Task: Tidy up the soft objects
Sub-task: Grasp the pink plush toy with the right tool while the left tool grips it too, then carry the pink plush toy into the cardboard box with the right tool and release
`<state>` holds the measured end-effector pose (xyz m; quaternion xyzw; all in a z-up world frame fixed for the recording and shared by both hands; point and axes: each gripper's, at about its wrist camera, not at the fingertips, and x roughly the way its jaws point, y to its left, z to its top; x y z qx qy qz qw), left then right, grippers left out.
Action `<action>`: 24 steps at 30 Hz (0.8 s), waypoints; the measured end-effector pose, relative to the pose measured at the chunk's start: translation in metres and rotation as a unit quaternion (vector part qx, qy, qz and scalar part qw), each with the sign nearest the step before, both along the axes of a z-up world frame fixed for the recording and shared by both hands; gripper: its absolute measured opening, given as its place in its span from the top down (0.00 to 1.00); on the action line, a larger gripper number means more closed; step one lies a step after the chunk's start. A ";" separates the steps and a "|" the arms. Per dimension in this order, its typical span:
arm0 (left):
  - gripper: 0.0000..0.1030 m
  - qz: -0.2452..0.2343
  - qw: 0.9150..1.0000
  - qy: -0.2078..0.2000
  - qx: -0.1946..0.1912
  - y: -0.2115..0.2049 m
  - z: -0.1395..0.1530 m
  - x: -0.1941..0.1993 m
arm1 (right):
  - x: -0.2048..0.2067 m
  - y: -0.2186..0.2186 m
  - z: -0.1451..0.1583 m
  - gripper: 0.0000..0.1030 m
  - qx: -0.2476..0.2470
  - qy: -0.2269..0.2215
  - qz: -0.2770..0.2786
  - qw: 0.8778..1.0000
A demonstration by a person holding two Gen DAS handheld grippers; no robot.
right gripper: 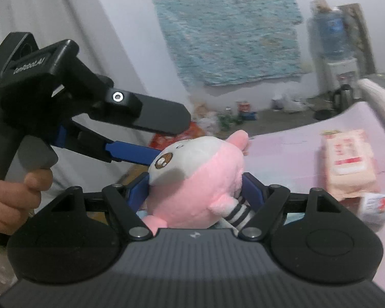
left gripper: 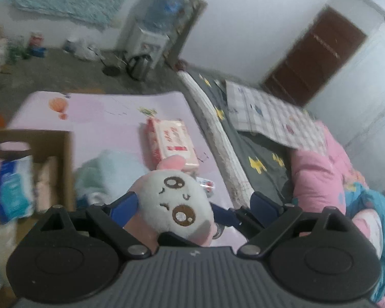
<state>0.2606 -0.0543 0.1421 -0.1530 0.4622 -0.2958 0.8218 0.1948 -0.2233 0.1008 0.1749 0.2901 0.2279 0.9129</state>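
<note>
On the black plastic body of the left gripper (right gripper: 166, 138), seen from the right wrist camera, we read "GenRobot.AI" in white letters, and beside it, at the picture's edge, the cut-off letters "DAS". The pink soft pack of tissues (right gripper: 349, 164) bears red print that we cannot make out through the blur.

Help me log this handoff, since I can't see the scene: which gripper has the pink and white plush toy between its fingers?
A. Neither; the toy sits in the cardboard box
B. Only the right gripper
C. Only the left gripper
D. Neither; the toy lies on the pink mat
B. The plush toy sits clamped between the right gripper fingers, while the left gripper stands wide, with only one blue finger touching the toy.
</note>
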 end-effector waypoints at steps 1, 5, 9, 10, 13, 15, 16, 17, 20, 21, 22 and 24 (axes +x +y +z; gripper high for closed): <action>0.08 0.008 1.000 -0.003 -0.004 0.013 0.002 -0.007 | -0.003 0.014 0.002 0.26 0.008 0.004 0.012 1.000; 0.08 0.051 0.999 -0.005 -0.011 0.070 0.002 -0.036 | -0.010 0.064 0.006 0.26 0.026 0.023 0.063 0.997; 0.08 0.103 0.994 -0.005 -0.021 0.134 -0.003 -0.062 | -0.015 0.127 0.008 0.26 0.030 0.044 0.126 0.991; 0.08 0.116 0.993 -0.004 -0.024 0.150 -0.005 -0.069 | -0.015 0.147 0.008 0.26 0.032 0.055 0.146 0.987; 0.08 0.157 0.987 0.006 -0.025 0.195 -0.019 -0.084 | -0.012 0.193 -0.002 0.26 0.029 0.088 0.191 0.977; 0.08 0.181 0.983 0.017 -0.024 0.222 -0.034 -0.092 | -0.009 0.221 -0.013 0.26 0.025 0.114 0.211 0.970; 0.08 0.192 0.981 0.022 -0.022 0.233 -0.042 -0.095 | -0.012 0.236 -0.017 0.26 0.022 0.130 0.219 0.967; 0.08 0.203 0.979 0.025 -0.016 0.243 -0.049 -0.097 | -0.011 0.251 -0.022 0.26 0.018 0.145 0.225 0.963; 0.08 0.233 0.972 0.028 -0.003 0.271 -0.067 -0.102 | -0.007 0.275 -0.045 0.26 0.011 0.196 0.232 0.953; 0.08 0.242 0.970 0.030 -0.002 0.279 -0.071 -0.103 | -0.006 0.281 -0.054 0.26 0.007 0.211 0.231 0.950; 0.08 0.249 0.968 0.032 -0.003 0.287 -0.076 -0.106 | -0.005 0.287 -0.063 0.26 -0.001 0.226 0.231 0.946; 0.08 0.257 0.966 0.036 -0.008 0.301 -0.081 -0.110 | -0.005 0.290 -0.072 0.24 -0.005 0.238 0.229 0.944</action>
